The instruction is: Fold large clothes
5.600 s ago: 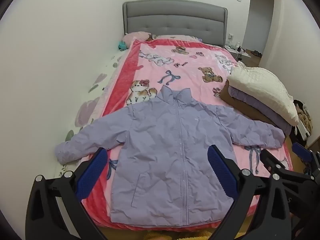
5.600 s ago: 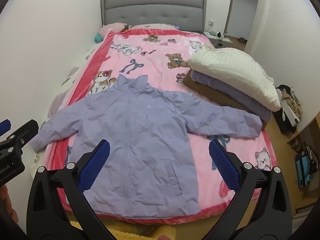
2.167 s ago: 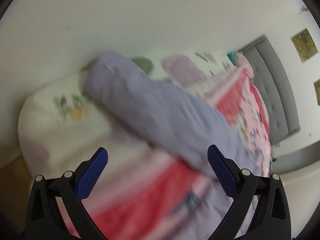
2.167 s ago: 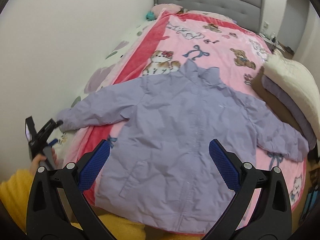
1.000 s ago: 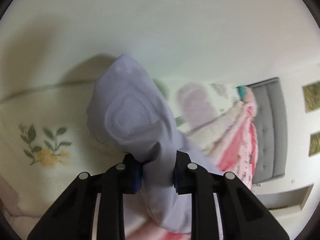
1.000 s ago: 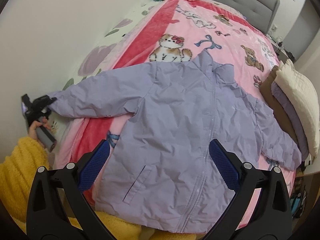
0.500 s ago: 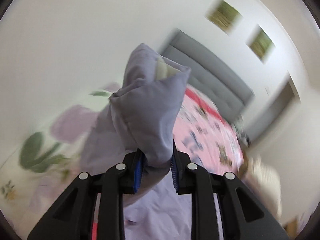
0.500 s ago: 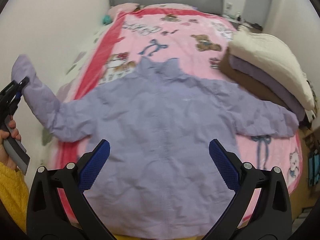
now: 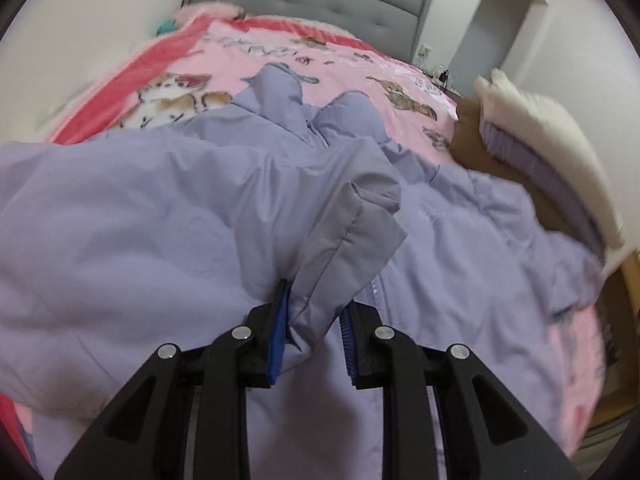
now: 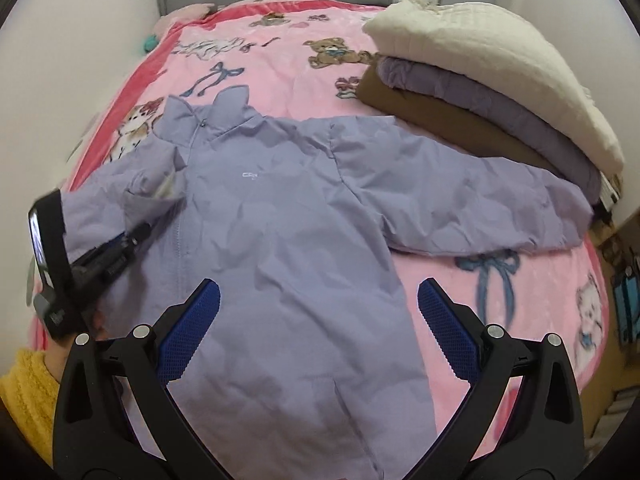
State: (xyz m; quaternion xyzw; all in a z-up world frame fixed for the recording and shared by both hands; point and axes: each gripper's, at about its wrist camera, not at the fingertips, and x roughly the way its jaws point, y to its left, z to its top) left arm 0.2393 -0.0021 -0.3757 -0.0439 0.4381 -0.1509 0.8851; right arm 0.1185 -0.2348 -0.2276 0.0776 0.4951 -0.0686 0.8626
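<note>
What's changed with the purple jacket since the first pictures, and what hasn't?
The left gripper closed on the jacket's left sleeve cuff and carried it inward over the jacket front. The right gripper stays open above the hem; the other sleeve and the folded stack are unmoved.

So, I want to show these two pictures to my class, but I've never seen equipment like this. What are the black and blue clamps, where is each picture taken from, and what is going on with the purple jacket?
There is no robot here. A person holds a hand-operated gripper in each hand, and each carries a wide-angle camera looking forward along its two fingers.

The left-hand view shows the left gripper pinched shut on the cuff of the jacket sleeve, brought over the jacket's front.

The right-hand view shows the right gripper open and holding nothing, above the purple jacket. The jacket lies front up on a pink cartoon blanket on a bed. The other sleeve is spread out. A stack of folded clothes sits beside it.
</note>
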